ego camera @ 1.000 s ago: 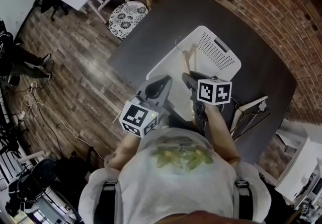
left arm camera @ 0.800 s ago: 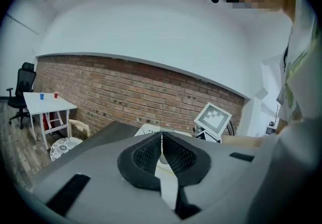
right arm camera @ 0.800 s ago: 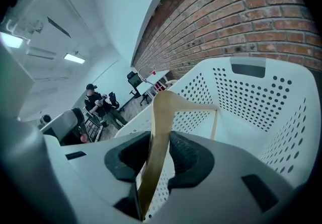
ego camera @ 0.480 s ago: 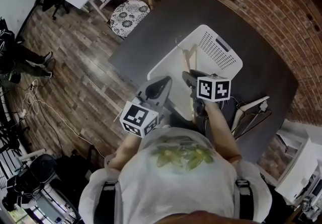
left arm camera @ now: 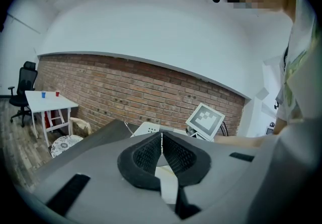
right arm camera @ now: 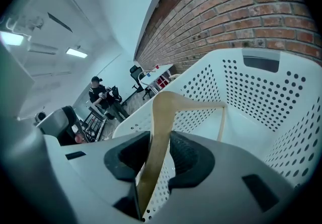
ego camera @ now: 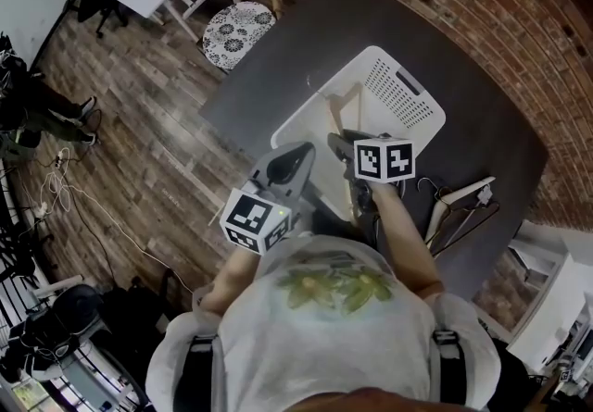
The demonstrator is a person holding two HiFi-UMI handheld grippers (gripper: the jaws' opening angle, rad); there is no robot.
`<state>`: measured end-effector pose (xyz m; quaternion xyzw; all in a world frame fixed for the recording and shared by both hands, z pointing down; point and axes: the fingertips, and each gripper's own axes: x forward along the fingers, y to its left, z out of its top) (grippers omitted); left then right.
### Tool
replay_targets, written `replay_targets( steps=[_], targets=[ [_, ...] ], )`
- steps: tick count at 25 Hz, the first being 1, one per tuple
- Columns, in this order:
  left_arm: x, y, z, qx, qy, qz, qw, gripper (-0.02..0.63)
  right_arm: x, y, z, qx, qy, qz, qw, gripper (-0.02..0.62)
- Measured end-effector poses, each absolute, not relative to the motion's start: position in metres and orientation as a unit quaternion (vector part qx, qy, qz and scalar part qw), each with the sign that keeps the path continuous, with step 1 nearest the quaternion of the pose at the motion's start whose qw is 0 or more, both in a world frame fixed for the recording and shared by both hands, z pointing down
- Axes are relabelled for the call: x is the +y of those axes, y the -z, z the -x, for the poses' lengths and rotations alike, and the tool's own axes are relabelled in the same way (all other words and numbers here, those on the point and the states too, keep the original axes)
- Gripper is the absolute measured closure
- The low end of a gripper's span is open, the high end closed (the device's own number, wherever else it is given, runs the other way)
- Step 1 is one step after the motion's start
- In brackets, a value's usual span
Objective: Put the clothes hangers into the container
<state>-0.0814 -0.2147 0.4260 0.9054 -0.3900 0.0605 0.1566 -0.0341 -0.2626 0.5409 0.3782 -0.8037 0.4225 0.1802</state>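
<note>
Clothes hanger, pale wood, gripped in right tongs, jaws just easing apart, over white perforated plastic basket; left tongs closed, empty.

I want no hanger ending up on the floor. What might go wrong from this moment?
1. The right claw, gripping the wooden hanger near the basket wall, has just been opening; the hanger may slip and catch on the rim.
2. The spare hangers lie overlapped beside the right arm, near the table edge; a nudge might push them off.
</note>
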Motion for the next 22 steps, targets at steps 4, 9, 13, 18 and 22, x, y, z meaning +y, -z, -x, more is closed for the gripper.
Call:
replay_targets(
  steps=[4,9,13,18,22],
  targets=[
    [-0.212,-0.427,0.084,-0.391,-0.059,-0.905,0.157,0.577,-0.262,-0.543,0.037,-0.806,-0.418,-0.377,0.184,0.457],
    [-0.212,-0.427,0.086,-0.394,-0.059,-0.904,0.158,0.577,-0.261,-0.546,0.041,-0.806,-0.421,-0.372,0.188,0.457],
    [-0.210,-0.426,0.086,-0.394,-0.058,-0.904,0.157,0.577,-0.260,-0.547,0.046,-0.808,-0.423,-0.364,0.190,0.456],
    [-0.208,-0.426,0.086,-0.394,-0.058,-0.904,0.157,0.577,-0.258,-0.549,0.049,-0.810,-0.423,-0.358,0.194,0.455],
    [-0.206,-0.426,0.086,-0.395,-0.058,-0.904,0.156,0.577,-0.256,-0.550,0.051,-0.811,-0.421,-0.354,0.199,0.454]
  ],
)
